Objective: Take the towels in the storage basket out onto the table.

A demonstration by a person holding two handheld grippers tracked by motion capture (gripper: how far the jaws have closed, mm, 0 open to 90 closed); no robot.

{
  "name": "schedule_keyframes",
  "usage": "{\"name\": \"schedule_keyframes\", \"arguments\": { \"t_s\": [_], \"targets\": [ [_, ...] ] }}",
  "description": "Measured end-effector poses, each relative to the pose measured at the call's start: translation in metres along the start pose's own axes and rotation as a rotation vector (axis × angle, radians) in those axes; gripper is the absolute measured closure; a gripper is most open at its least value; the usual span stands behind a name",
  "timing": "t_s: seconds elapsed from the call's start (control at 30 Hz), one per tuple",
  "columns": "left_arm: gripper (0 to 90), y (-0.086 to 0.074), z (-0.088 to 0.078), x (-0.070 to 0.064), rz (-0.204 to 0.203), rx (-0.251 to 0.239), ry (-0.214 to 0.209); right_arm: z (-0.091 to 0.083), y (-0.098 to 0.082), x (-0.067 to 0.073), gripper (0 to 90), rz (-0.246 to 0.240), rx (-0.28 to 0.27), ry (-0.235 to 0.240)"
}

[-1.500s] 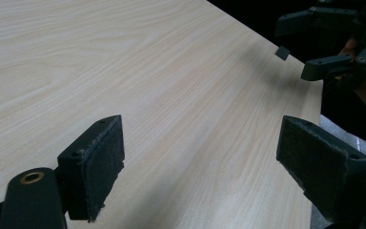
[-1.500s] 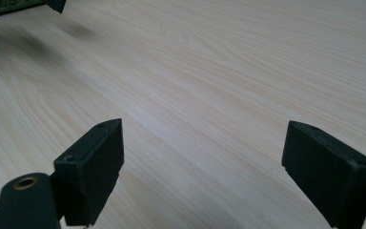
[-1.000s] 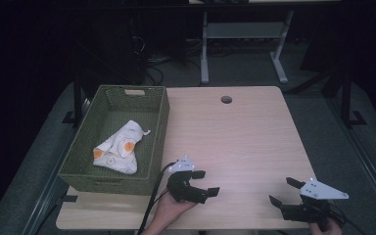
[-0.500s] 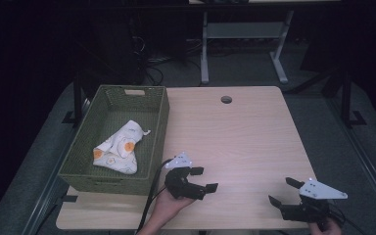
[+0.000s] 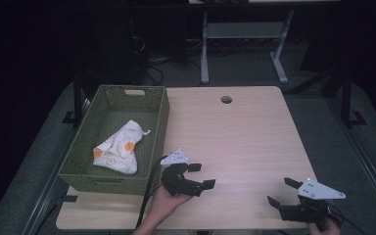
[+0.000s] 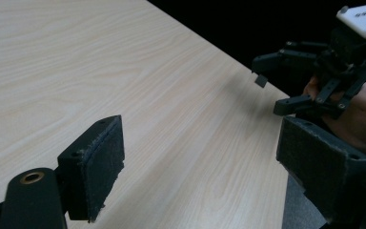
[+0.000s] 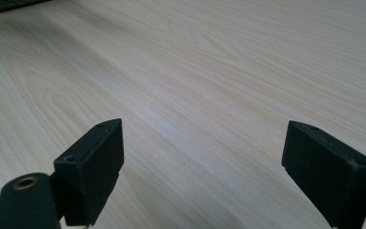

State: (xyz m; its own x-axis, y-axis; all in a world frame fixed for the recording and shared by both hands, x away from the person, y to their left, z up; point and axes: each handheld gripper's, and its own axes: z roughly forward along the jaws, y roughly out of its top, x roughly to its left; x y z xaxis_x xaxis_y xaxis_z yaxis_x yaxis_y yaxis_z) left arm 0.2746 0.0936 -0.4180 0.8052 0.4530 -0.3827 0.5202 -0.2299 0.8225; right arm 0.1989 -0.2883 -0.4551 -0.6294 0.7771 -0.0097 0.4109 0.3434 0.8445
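Note:
My left gripper hovers open over the front left of the light wooden table, just right of the basket, with nothing between its jaws. In the left gripper view my left gripper has only bare tabletop between its pads. My right gripper is open at the front right corner, and the left gripper view shows my right gripper in a hand at the table's edge. The right gripper view looks past my right gripper, wide open and empty, onto bare wood.
A green woven basket stands on the table's left side, holding a crumpled white cloth with orange-yellow spots. A round cable hole sits near the far edge. Dark floor and desk legs lie beyond the table.
The left gripper has crept slightly away from the front edge. The right gripper, basket and cloth have stayed where they were.

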Motion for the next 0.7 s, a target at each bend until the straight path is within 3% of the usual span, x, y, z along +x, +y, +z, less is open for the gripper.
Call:
{"name": "schedule_keyframes", "arguments": {
  "t_s": [0.1,0.37,0.5,0.7],
  "targets": [
    [16.3,0.005,-0.004,-0.005,0.024,-0.011,0.008,0.000,0.000,-0.001,13.9,0.001,0.004,-0.001],
    [16.3,0.016,-0.017,-0.008,0.032,-0.026,0.012,0.001,0.000,0.000,13.8,-0.003,0.001,-0.001],
    [16.3,0.023,-0.023,-0.007,0.027,-0.008,0.019,0.001,0.000,0.001,13.9,-0.008,0.003,-0.001],
    [16.3,0.031,-0.032,-0.008,0.029,-0.008,0.016,0.000,-0.001,-0.001,13.8,0.018,-0.007,-0.006]
  ]
}}
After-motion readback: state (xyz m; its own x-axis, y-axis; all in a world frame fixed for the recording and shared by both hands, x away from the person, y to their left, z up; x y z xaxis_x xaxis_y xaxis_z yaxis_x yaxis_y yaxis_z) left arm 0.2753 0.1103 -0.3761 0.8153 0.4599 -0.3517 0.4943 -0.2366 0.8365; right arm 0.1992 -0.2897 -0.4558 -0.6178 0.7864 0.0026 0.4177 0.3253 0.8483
